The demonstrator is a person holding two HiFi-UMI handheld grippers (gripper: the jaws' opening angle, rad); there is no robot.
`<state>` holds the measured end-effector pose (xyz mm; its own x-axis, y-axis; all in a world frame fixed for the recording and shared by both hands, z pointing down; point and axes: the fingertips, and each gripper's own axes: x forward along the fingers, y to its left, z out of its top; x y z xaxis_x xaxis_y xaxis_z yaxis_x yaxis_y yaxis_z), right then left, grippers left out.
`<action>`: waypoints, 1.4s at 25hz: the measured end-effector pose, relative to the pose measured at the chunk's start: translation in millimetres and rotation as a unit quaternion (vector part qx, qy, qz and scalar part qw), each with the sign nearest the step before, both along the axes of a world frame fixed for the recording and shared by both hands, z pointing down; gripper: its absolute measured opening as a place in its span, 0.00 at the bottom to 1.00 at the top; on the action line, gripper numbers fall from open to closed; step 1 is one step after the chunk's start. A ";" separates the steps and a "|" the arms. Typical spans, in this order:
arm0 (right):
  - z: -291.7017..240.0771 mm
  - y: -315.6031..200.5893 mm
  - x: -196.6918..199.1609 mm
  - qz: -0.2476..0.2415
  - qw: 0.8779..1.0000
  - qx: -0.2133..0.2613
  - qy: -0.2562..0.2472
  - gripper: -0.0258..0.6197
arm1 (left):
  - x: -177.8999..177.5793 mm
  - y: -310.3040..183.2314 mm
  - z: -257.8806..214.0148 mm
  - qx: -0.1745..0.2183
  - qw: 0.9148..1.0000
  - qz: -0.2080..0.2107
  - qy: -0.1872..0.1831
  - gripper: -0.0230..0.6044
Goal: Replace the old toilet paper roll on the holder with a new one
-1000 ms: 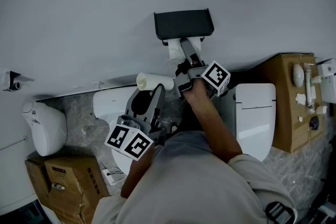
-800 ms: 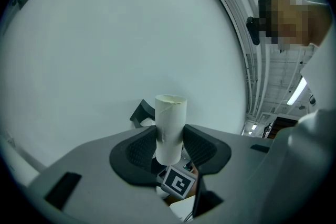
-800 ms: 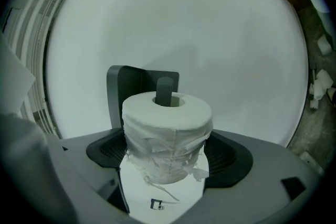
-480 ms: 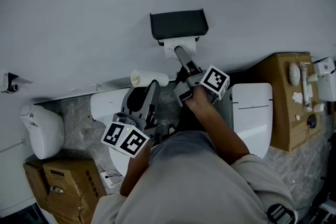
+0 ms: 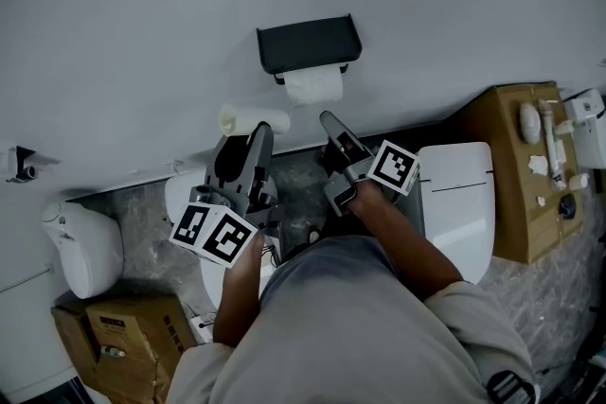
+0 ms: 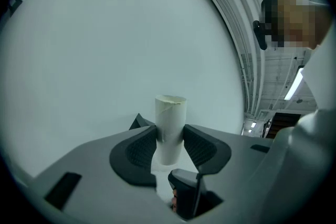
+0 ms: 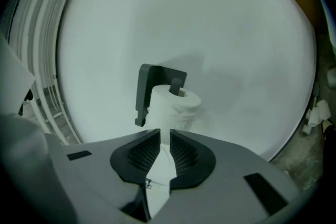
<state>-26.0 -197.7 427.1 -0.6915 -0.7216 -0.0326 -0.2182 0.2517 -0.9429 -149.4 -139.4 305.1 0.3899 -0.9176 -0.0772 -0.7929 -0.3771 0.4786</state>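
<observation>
A full white toilet paper roll (image 5: 313,85) hangs on the black wall holder (image 5: 308,43); in the right gripper view the roll (image 7: 173,105) sits on the holder's arm (image 7: 144,86). My right gripper (image 5: 329,121) is a little below and right of the roll, not touching it. Its jaws (image 7: 165,136) are closing, with a thin gap and nothing between them. My left gripper (image 5: 244,139) is shut on the empty cardboard tube (image 5: 254,120), left of the holder. In the left gripper view the tube (image 6: 170,118) stands upright between the pads of that gripper (image 6: 169,139).
A white toilet (image 5: 459,194) stands against the wall at the right, beside a cardboard box (image 5: 516,203) with small fittings on top. Another toilet (image 5: 180,194) is under my left gripper. A white fixture (image 5: 80,246) and cardboard boxes (image 5: 114,336) sit at the lower left.
My right gripper has drawn back from the roll on the holder and its jaws have narrowed. The left gripper has risen slightly, carrying the tube.
</observation>
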 end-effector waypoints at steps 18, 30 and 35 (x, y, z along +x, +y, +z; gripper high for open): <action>-22.8 12.9 46.0 -0.020 0.998 0.067 0.007 0.07 | 36.5 -89.4 -51.6 0.032 0.991 0.065 -0.116 0.28; -74.0 1.3 104.3 -0.011 0.995 0.100 -0.003 0.07 | 60.6 -154.2 -30.9 -0.018 0.961 0.086 -0.260 0.28; -91.0 -2.2 108.8 -0.004 0.993 0.115 -0.009 0.06 | 59.8 -157.9 -26.9 -0.016 0.959 0.084 -0.271 0.29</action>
<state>82.8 -199.9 336.1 -0.6957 -0.6875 -0.2082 -0.1990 0.4629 -0.8638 -89.6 -297.4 278.1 0.5065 -0.8374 0.2055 -0.8583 -0.5125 0.0273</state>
